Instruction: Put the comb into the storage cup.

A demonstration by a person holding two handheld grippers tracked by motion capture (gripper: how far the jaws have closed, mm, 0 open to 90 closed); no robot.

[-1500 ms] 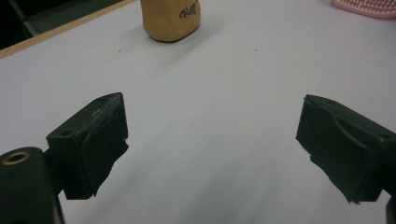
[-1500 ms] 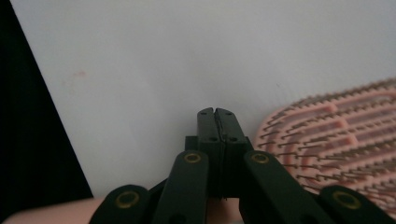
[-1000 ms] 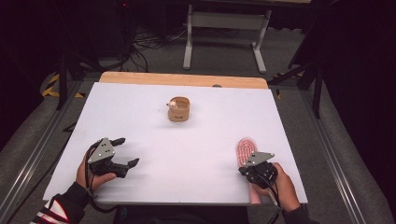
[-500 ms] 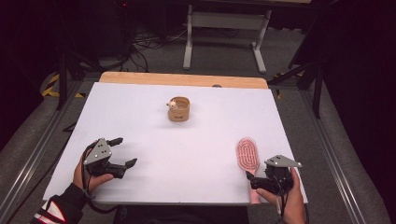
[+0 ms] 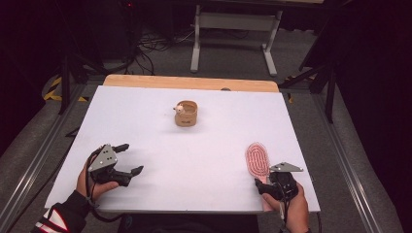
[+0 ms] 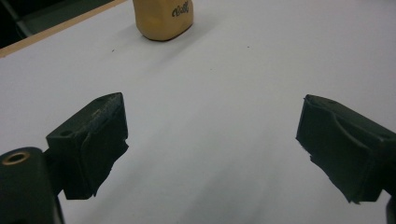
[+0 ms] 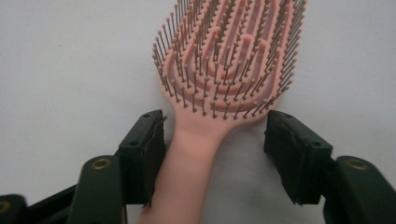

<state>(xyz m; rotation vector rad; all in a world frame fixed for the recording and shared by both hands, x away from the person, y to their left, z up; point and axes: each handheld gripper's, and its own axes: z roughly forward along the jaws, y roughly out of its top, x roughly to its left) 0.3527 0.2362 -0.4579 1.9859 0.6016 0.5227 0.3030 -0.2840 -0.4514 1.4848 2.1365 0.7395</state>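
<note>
The pink plastic hairbrush with the oval vented head (image 5: pixel 258 161) is lying bristles-up near the front right corner of the white surface (image 5: pixel 194 160), its handle pointing toward the front edge, and the right hand-held gripper (image 5: pixel 270 187) is sitting over that handle. In the right gripper view the handle (image 7: pixel 187 172) is passing between the two black jaws: the left jaw is just beside it, perhaps brushing it, while the right jaw is standing clearly apart from it, so the jaws are about half open and have just been closing in around the handle without yet pinching it. The step in hand, as I judge it, is the grasp of the brush (the pick-up itself is not yet begun). The next move is calling for the jaws to shut squarely on the narrow handle below the head, with the gripper shifted slightly so the handle is sitting centred between the pads rather than against one side, otherwise the brush may be swivelling on the surface as the jaws meet it. The left hand-held gripper (image 5: pixel 127 159) is resting near the front left corner, jaws wide open and holding nothing. A small tan wooden cup with dark lettering (image 5: pixel 186 114) is standing toward the back edge, around the middle, well apart from both.
</note>
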